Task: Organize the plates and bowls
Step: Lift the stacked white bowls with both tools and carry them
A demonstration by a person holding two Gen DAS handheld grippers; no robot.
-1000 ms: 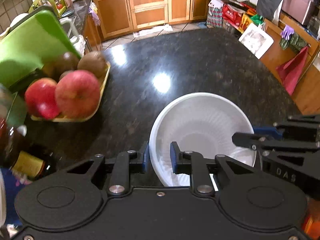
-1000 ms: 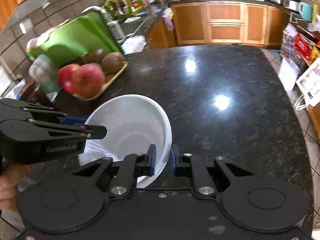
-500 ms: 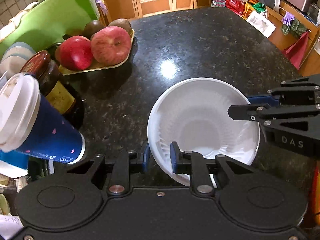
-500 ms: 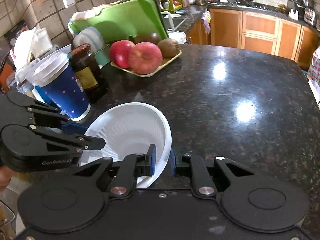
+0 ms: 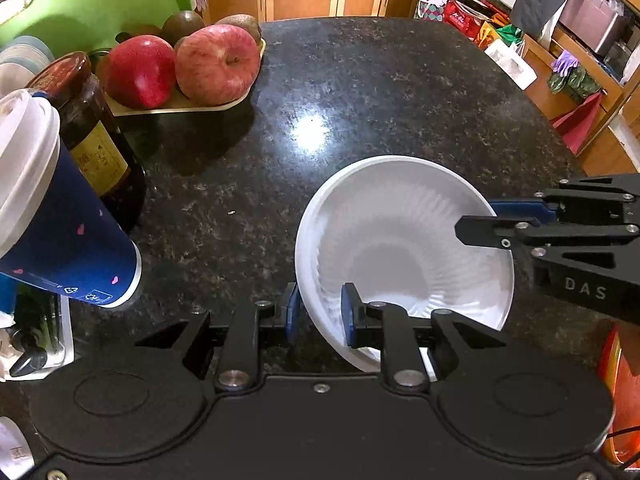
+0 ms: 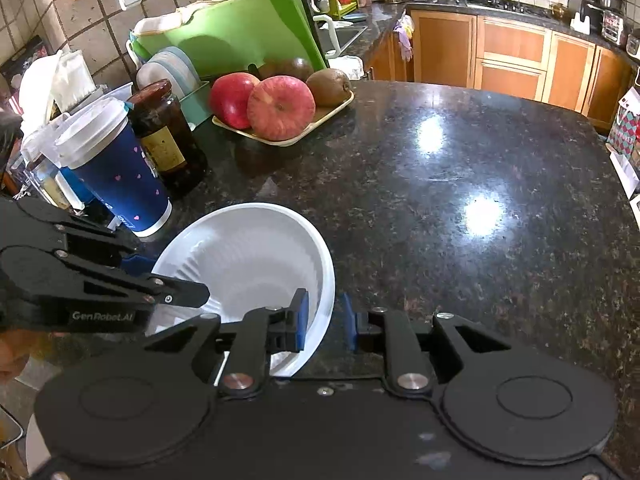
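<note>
A home kitchen: dark granite counter [image 6: 460,200], wooden cabinets [image 6: 512,56], stove [image 6: 500,2], sink [image 6: 348,36], fruit tray [image 6: 288,136].

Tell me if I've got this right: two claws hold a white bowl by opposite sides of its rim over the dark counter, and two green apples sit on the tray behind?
Nearly right, but the apples are red, not green, as the right wrist view shows. The rest stands: the left claw and right claw each straddle the white bowl's rim on opposite sides, though the right one's jaws are opening, over the dark counter, with the tray behind.

Dark speckled stone counter [image 6: 460,208] with glare spots; wooden cabinets [image 6: 512,56] at one o'clock, tiled wall [image 6: 48,12] at ten.
</note>
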